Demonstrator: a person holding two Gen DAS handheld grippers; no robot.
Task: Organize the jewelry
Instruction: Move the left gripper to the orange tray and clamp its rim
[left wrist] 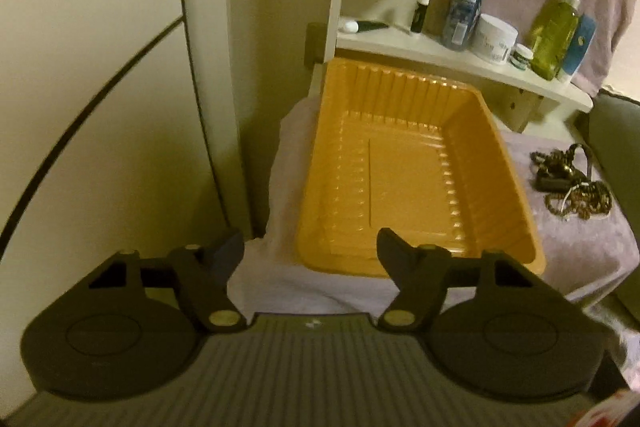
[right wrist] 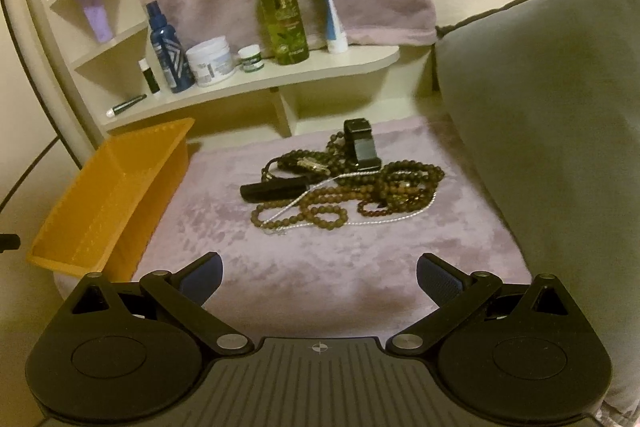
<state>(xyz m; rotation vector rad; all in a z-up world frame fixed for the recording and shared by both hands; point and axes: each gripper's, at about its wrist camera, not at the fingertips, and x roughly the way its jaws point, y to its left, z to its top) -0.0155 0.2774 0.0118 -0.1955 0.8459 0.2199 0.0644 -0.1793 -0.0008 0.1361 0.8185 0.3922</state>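
Observation:
A tangled pile of jewelry (right wrist: 344, 183) lies on the mauve cloth: brown bead necklaces, a thin silver chain (right wrist: 320, 195) and a black watch band (right wrist: 362, 145). The pile also shows in the left wrist view (left wrist: 570, 183), right of the tray. An empty orange plastic tray (left wrist: 412, 171) sits on the cloth; in the right wrist view the tray (right wrist: 108, 195) is at the left. My left gripper (left wrist: 310, 247) is open and empty, just before the tray's near rim. My right gripper (right wrist: 319, 273) is open and empty, short of the pile.
A cream corner shelf (right wrist: 280, 75) behind the cloth holds a blue bottle (right wrist: 166, 51), a white jar (right wrist: 210, 61), a green bottle (right wrist: 282, 15) and a white tube (right wrist: 332, 7). A grey cushion (right wrist: 540, 107) stands on the right. A cream wall (left wrist: 100, 67) is at the left.

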